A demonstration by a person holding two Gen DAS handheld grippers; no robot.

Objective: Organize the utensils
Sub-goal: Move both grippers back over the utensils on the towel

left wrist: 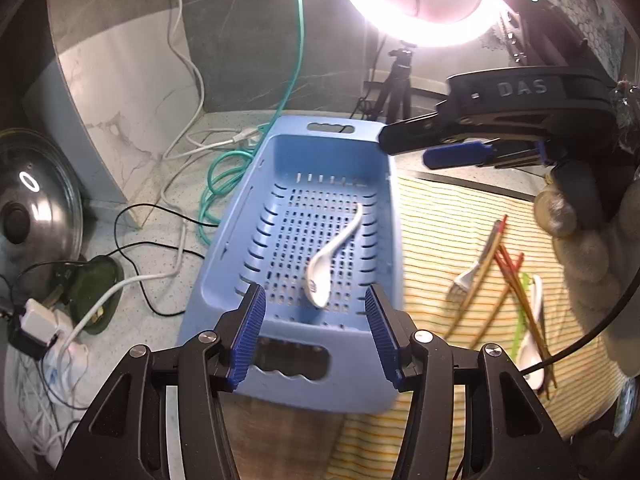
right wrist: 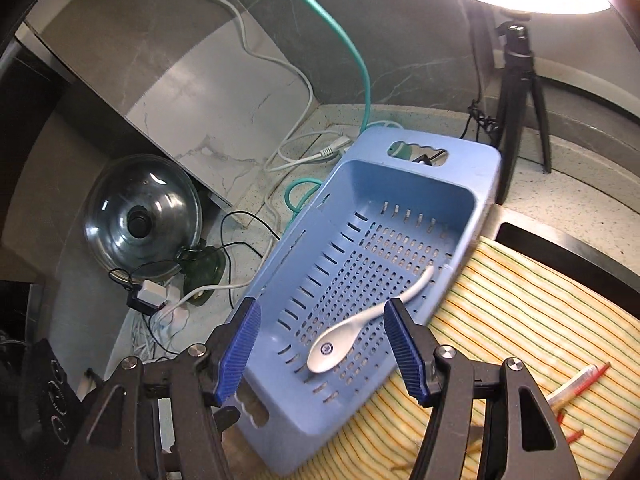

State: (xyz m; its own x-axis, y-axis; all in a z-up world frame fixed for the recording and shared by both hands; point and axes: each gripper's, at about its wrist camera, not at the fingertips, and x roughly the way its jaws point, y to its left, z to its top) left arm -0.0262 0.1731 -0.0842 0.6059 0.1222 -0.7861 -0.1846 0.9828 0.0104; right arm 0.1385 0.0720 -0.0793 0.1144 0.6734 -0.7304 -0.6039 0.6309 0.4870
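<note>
Left gripper (left wrist: 316, 334) and right gripper (right wrist: 322, 354) — fingers parted, gripping nothing. Just beyond, blue slotted basket (left wrist: 224, 264) holds one white spoon (left wrist: 330, 260) on its floor. Fork (left wrist: 466, 280), chopsticks (left wrist: 514, 276) lie outside on striped mat (left wrist: 440, 216).

i am seeing a ring light (left wrist: 416, 4) glaring over a tripod (left wrist: 394, 80), a teal cable (left wrist: 298, 48) hanging, a pot lid (right wrist: 140, 216) leaning left.

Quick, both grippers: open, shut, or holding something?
Left gripper: open, holding nothing.
Right gripper: open, holding nothing; white spoon lies in the blue basket.
</note>
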